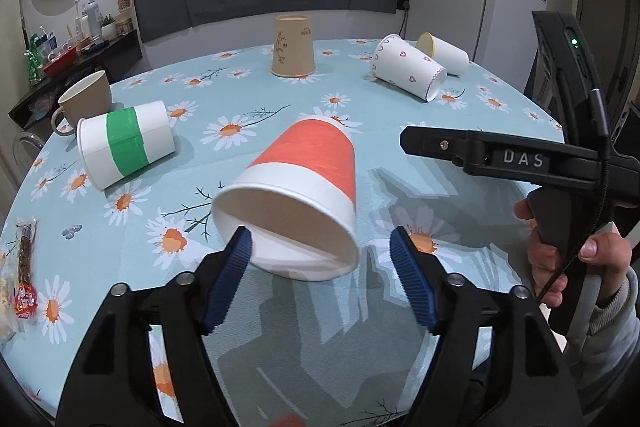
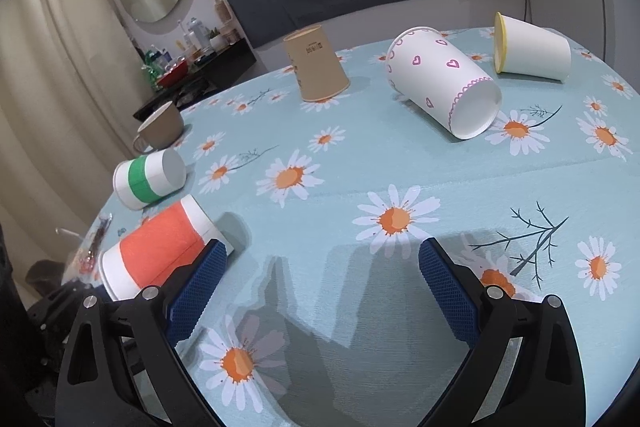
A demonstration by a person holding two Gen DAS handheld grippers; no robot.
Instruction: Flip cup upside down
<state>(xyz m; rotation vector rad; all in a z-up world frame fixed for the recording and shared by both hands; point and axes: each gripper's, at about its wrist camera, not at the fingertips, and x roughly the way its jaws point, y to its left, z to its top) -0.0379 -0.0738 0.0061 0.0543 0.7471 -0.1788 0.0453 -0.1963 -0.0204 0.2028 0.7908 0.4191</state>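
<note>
An orange-and-white paper cup [image 1: 304,179] lies tilted on its side on the daisy tablecloth [image 1: 260,95], its open mouth toward the left wrist camera. My left gripper [image 1: 320,247] is open, its blue pads on either side of the cup's rim, the left pad [image 1: 230,275] just at the rim. The cup also shows at the lower left of the right wrist view [image 2: 156,251]. My right gripper [image 2: 320,267] is open and empty above the cloth, to the right of the cup. It shows in the left wrist view [image 1: 408,139], held by a hand.
A green-banded cup [image 1: 124,143] lies on its side at left, next to a brown mug [image 1: 84,99]. A brown paper cup [image 1: 292,47] stands upside down at the back. A heart-printed cup [image 1: 408,71] and a yellow-rimmed cup [image 1: 444,55] lie at back right. Snack packets [image 1: 24,267] sit at the left edge.
</note>
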